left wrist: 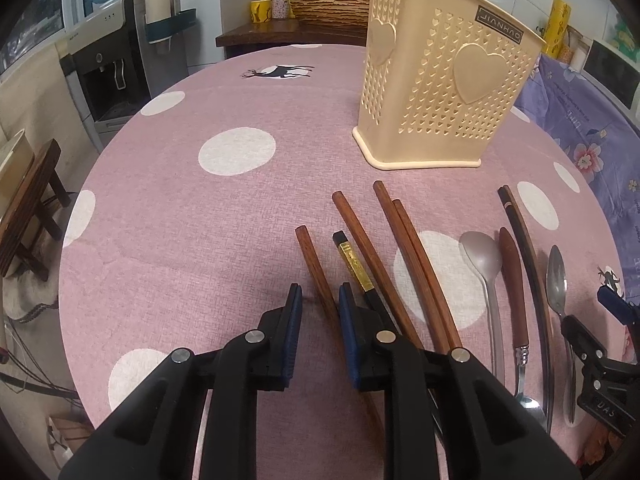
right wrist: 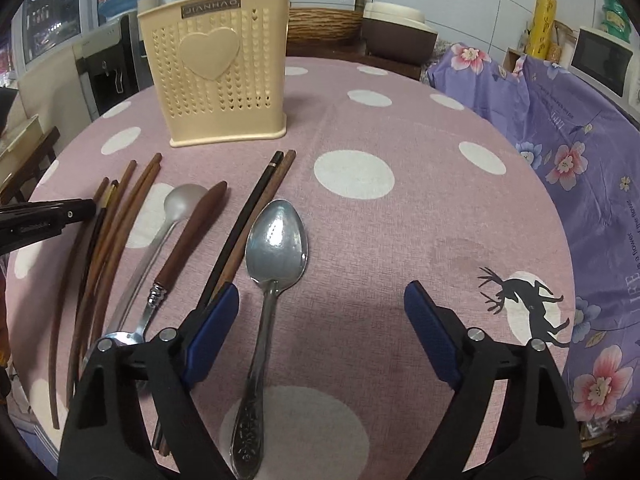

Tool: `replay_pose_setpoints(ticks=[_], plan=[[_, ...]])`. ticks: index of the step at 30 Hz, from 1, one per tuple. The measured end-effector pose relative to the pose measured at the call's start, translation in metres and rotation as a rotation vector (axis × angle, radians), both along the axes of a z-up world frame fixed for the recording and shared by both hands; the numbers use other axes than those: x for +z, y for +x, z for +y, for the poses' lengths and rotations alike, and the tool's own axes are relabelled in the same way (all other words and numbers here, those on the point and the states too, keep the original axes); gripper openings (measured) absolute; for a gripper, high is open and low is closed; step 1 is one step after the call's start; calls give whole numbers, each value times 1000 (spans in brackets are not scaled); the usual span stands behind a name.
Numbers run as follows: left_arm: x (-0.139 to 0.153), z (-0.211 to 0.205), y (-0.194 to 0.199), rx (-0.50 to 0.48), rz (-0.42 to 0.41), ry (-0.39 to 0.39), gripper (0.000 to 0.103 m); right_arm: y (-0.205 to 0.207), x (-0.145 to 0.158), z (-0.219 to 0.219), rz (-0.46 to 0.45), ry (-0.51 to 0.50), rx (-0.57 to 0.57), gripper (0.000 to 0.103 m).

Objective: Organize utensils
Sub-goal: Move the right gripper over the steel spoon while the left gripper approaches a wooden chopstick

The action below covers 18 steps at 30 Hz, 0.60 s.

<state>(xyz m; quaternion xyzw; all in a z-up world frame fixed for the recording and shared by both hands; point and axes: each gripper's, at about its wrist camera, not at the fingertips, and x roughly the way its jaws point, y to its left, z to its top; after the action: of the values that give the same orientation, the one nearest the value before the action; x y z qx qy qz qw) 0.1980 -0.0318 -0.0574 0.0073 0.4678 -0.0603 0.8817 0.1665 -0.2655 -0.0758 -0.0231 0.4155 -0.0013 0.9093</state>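
Left wrist view: the left gripper points down at the pink polka-dot surface, its jaws narrowed with a brown wooden chopstick running between the blue pads; a gap shows on the left pad's side, and whether the right pad presses on it I cannot tell. A black chopstick with a gold band lies just beside the right jaw, passing under it. Further right lie more wooden chopsticks, a grey ladle-like spoon and a wooden-handled spoon. The cream utensil holder stands upright well beyond them.

In the right wrist view the right gripper hangs with jaws spread wide and released. A steel tablespoon lies flat on the surface between them, nearer the left jaw, its handle running back under the gripper.
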Motion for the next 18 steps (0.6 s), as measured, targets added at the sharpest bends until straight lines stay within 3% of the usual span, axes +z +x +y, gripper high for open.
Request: replay_pose_setpoints(ticks=[5, 10, 18], plan=[[-1, -1, -1, -6, -5, 1, 20, 7, -5, 7, 7, -4, -1, 82], [-1, 0, -2, -10, -1, 0, 20, 24, -6, 2, 39, 61, -22, 80], [-1, -4, 6, -14, 9, 2, 20, 41, -3, 10, 67, 59, -32, 68]])
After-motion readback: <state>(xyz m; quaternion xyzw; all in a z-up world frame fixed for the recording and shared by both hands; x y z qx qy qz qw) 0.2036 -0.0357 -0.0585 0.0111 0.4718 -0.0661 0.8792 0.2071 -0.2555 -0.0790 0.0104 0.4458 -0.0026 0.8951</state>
